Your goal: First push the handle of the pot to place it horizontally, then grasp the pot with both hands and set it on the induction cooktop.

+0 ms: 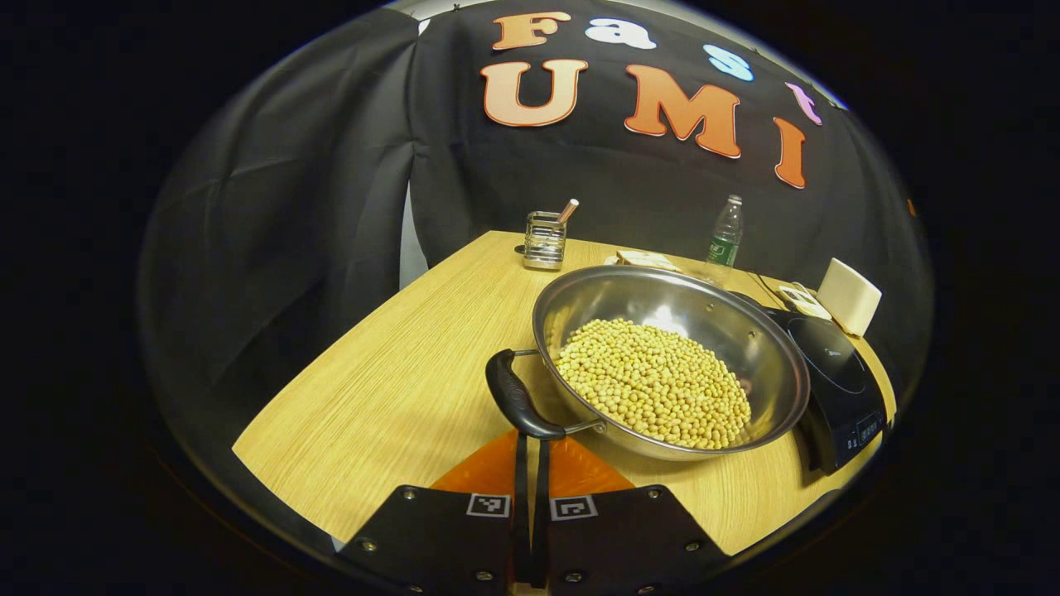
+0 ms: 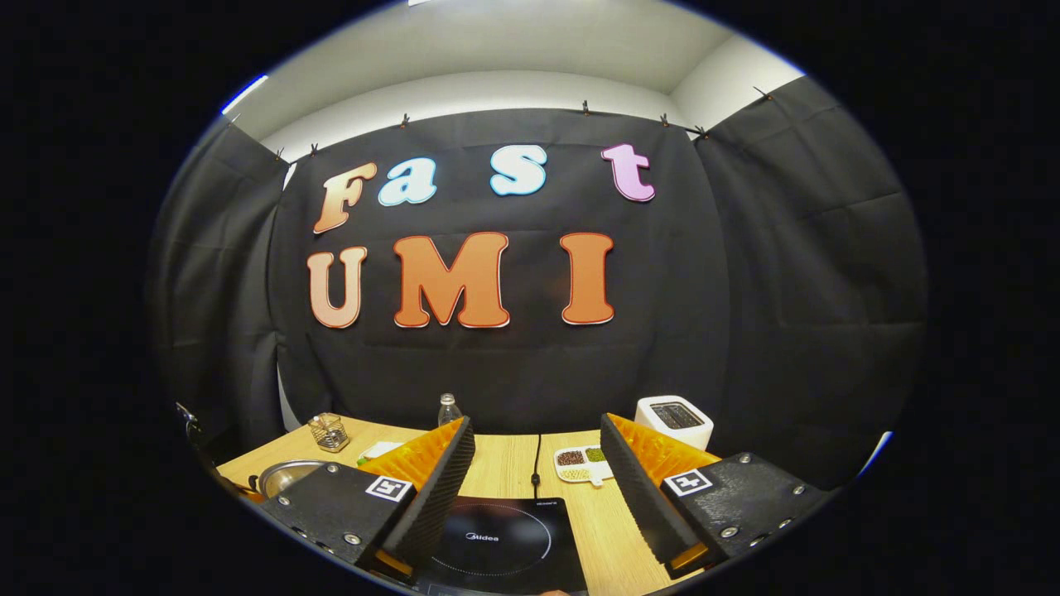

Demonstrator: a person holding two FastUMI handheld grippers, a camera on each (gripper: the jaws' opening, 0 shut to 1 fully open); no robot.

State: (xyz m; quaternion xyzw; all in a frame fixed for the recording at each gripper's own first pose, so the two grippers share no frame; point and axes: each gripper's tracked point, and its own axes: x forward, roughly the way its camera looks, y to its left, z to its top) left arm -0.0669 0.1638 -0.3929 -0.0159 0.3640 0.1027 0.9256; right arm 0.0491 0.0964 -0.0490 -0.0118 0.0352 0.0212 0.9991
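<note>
- Left gripper view: the left gripper (image 1: 530, 463) has its fingers pressed together with no gap, their tips right at the near side of the pot's black handle (image 1: 520, 403); nothing is held between them, and I cannot tell whether the tips touch the handle.
- The pot (image 1: 672, 364), a wide steel pan with a bed of yellow beans (image 1: 654, 385) in it, stands on the wooden table (image 1: 397, 389). Its handle sticks out on the side toward this gripper.
- The induction cooktop (image 1: 836, 385) lies just beside the pot on the side away from the handle, its edge partly hidden by the pot's rim.
- Beyond the pot stand a wire utensil holder (image 1: 545, 240) and a plastic bottle (image 1: 726, 232).
- Right gripper view: the right gripper (image 2: 537, 488) is spread wide and holds nothing, hanging over the induction cooktop (image 2: 497, 542).
- The pot's rim (image 2: 286, 476) shows off to the cooktop's left; a white toaster (image 2: 674, 420) and a small divided dish (image 2: 582, 465) sit behind the cooktop.
</note>
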